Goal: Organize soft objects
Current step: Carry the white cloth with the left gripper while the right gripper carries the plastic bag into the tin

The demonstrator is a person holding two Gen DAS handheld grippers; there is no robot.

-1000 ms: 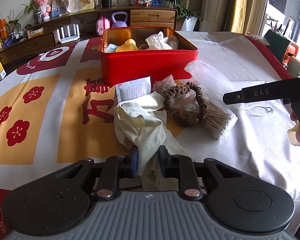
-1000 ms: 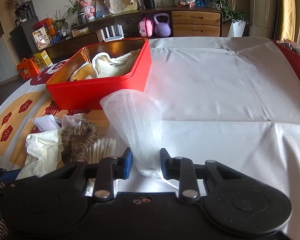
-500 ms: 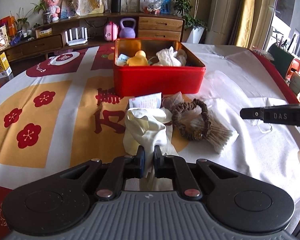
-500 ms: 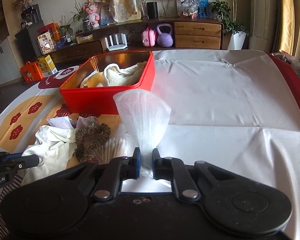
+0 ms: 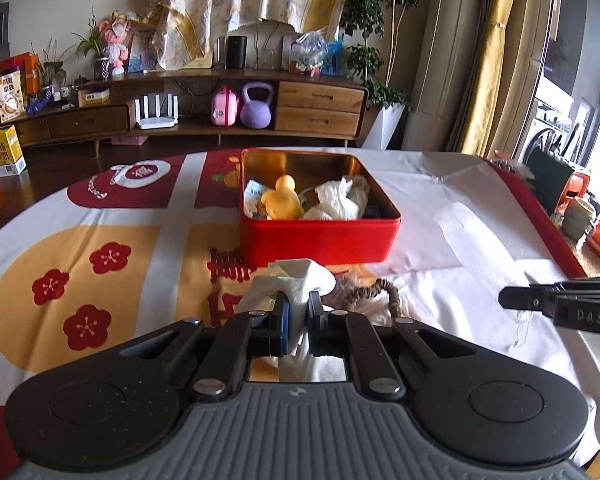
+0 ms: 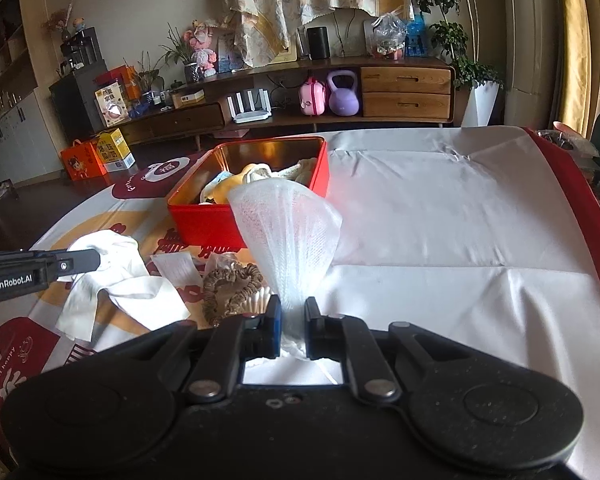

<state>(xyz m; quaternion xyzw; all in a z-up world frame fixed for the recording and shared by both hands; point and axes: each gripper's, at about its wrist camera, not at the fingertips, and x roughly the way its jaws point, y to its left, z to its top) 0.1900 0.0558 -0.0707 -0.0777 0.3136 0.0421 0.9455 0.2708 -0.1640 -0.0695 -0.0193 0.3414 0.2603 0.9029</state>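
Observation:
My left gripper (image 5: 298, 312) is shut on a cream cloth (image 5: 296, 280) and holds it lifted above the table; the cloth also shows in the right wrist view (image 6: 112, 276). My right gripper (image 6: 293, 320) is shut on a white mesh net (image 6: 288, 232), lifted and fanned out. A red tin box (image 5: 320, 236) stands ahead with a yellow duck toy (image 5: 282, 200) and white cloths inside; it also shows in the right wrist view (image 6: 208, 220). A brown scrunchie (image 6: 230, 288) lies on cotton swabs (image 6: 256, 302).
A paper slip (image 6: 178, 266) lies by the scrunchie. The table has a red, yellow and white cover (image 5: 100, 248). A sideboard (image 5: 220, 116) stands behind. Items (image 5: 576, 208) stand off the right table edge.
Both grippers closed on their items and rose: the left lifted the cream cloth off the table, the right lifted the mesh net.

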